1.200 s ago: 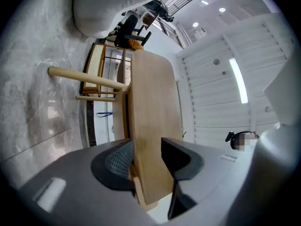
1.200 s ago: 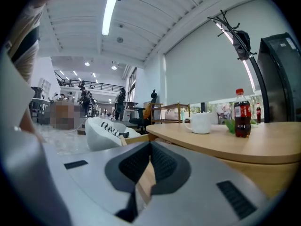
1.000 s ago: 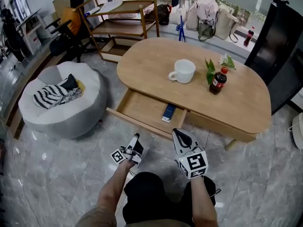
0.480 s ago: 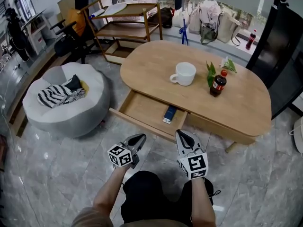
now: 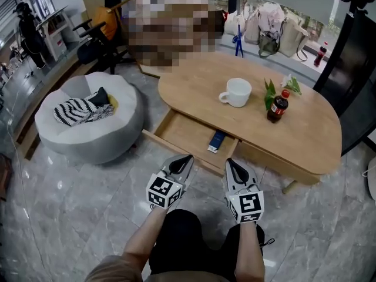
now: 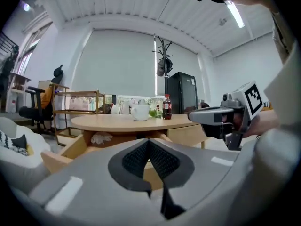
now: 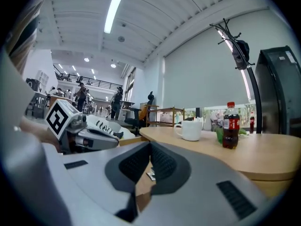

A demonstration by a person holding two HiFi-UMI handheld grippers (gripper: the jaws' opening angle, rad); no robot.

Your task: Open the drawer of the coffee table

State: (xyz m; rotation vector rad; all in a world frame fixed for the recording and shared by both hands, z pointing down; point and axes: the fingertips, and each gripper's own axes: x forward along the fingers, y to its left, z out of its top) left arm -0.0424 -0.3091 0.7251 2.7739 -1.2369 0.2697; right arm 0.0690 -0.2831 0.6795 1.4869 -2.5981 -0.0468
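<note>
In the head view, the drawer (image 5: pixel 187 135) of the coffee table (image 5: pixel 305 137) is seen pulled out, with a blue box (image 5: pixel 217 140) lying inside. A mug (image 5: pixel 238 92) and a cola bottle (image 5: pixel 278 106) are set on top. The left gripper (image 5: pixel 183 160) and right gripper (image 5: pixel 232 165) are held side by side, just short of the drawer front.

In the left gripper view, the jaws are pressed together, empty.

In the right gripper view, the jaws are likewise closed on nothing.

A second earlier the left gripper was held lower, rolled sideways, with its jaws spread.
</note>
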